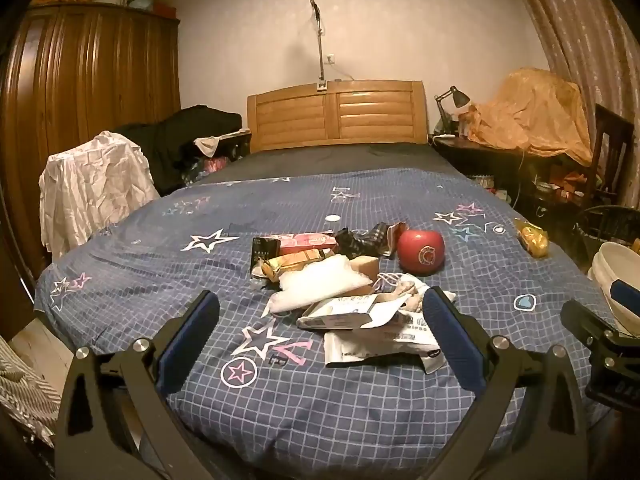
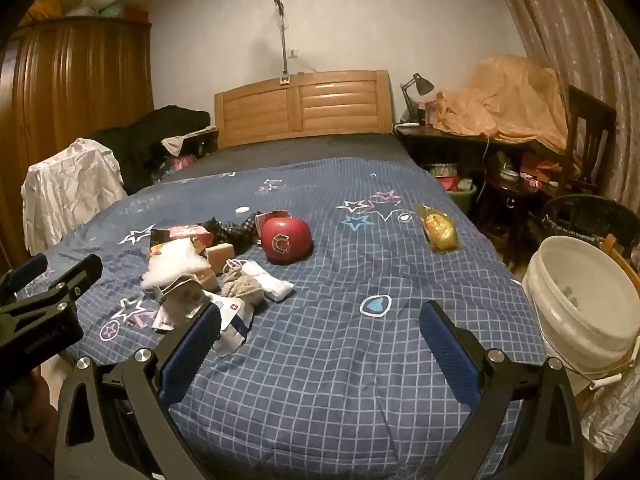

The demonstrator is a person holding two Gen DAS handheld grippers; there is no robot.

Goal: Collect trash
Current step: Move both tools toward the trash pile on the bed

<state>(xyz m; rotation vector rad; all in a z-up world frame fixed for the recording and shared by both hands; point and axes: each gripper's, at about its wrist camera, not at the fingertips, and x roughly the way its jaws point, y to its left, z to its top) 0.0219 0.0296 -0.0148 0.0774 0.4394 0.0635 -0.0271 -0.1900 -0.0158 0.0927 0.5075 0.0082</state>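
A heap of trash [image 1: 340, 280] lies on the blue star-patterned bedspread [image 1: 304, 400]: white wrappers, a pink carton, a brown block and dark crumpled foil. In the right wrist view the same heap [image 2: 208, 272] sits at the left. A red apple-shaped box [image 1: 421, 251] [image 2: 286, 240] stands beside it, and a yellow packet [image 1: 531, 237] [image 2: 438, 229] lies apart to the right. My left gripper [image 1: 320, 304] is open just short of the heap, with nothing between its fingers. My right gripper [image 2: 320, 316] is open over bare bedspread. A white bucket [image 2: 588, 300] stands at the bed's right side.
A wooden headboard [image 2: 304, 104] closes the far end of the bed. A chair draped in white cloth [image 1: 92, 192] stands at the left, before a brown wardrobe [image 1: 80, 80]. A cluttered desk with a lamp [image 2: 418, 88] and a black wicker basket [image 2: 588, 216] are at the right.
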